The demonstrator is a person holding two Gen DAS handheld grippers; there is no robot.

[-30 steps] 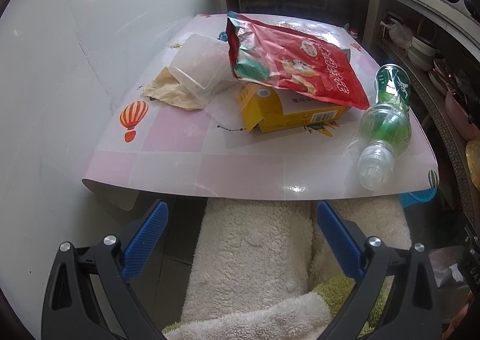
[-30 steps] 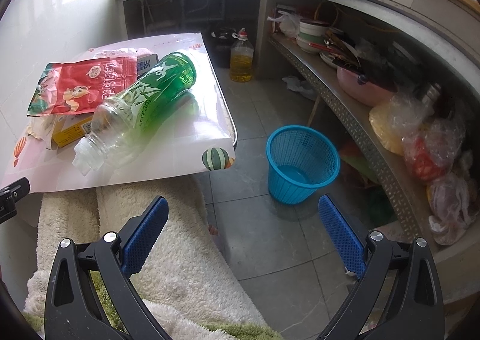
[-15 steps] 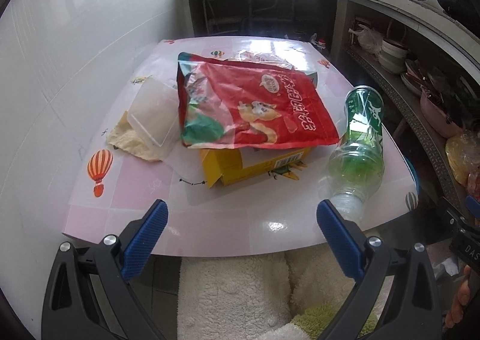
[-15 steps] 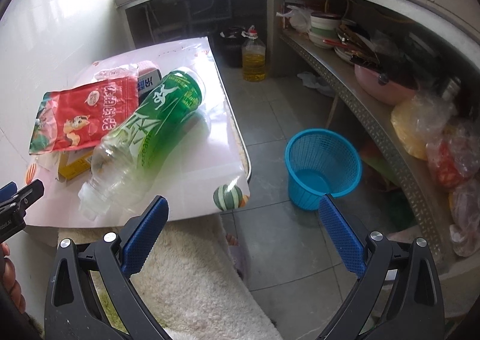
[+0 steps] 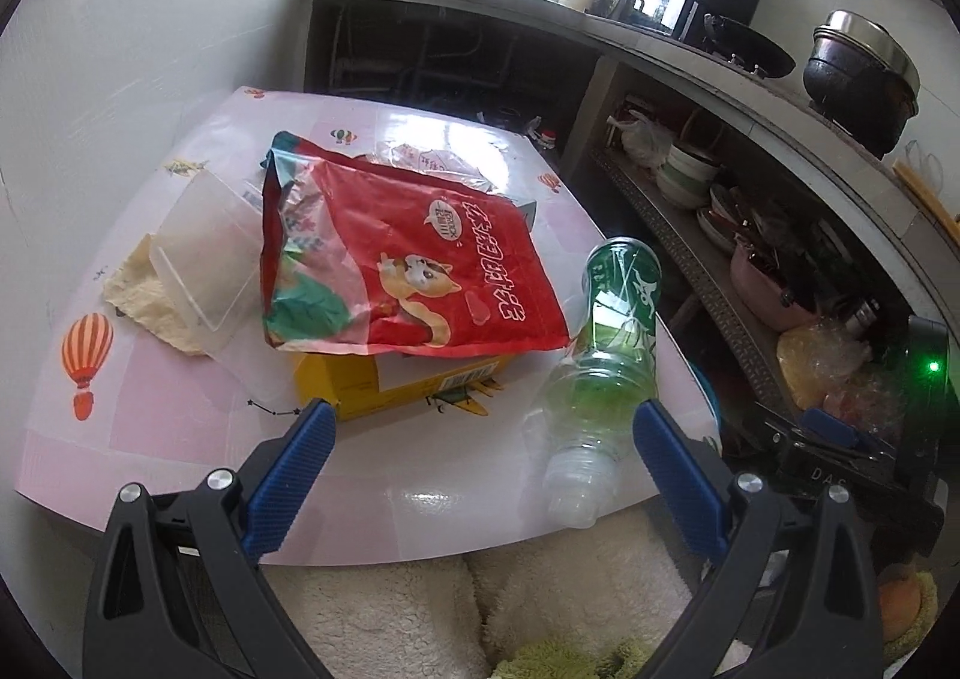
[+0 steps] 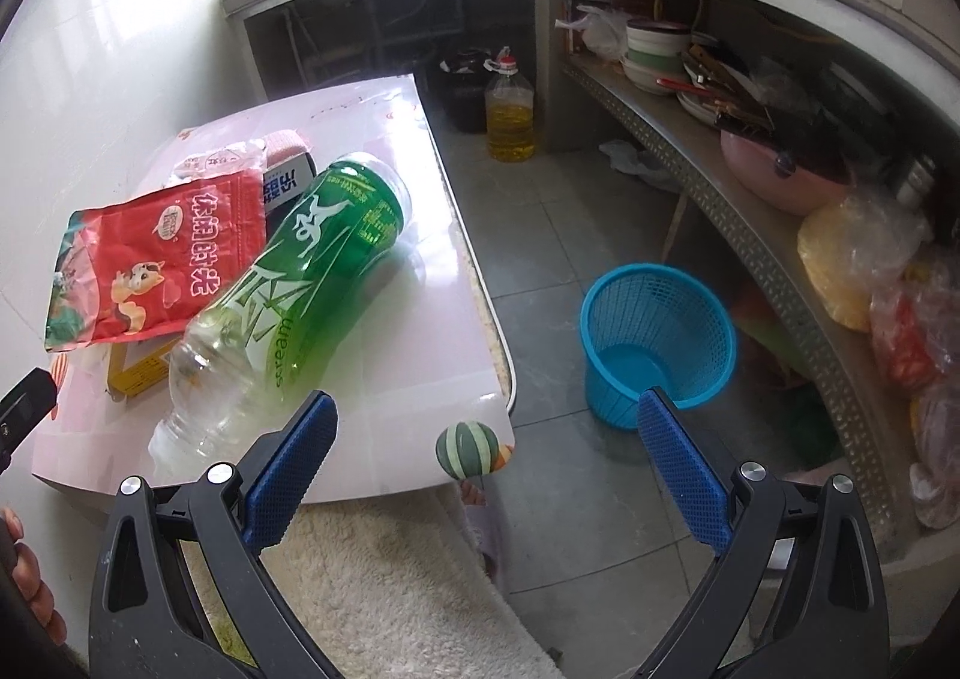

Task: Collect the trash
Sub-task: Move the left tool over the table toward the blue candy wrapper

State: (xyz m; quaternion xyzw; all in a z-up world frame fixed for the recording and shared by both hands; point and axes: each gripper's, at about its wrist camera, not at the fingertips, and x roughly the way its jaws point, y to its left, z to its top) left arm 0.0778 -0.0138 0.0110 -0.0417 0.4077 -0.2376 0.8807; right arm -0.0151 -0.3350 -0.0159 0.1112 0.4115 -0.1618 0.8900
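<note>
Lying at centre-left, green bottle (image 6: 312, 283) looks empty, light, slick, crushable; take its waist; both tongs (image 5: 480, 460) (image 6: 486, 451) released.

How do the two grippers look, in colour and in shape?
Both look alike. The left gripper and the right gripper each have two black, angular arms with triangular cut-outs and silver screw heads. Their fingers carry blue pads with a fine ribbed texture. No cables show. No sleeve is visible.

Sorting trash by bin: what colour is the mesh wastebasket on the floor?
Blue: the plastic mesh wastebasket, clearest in the right wrist view.
</note>
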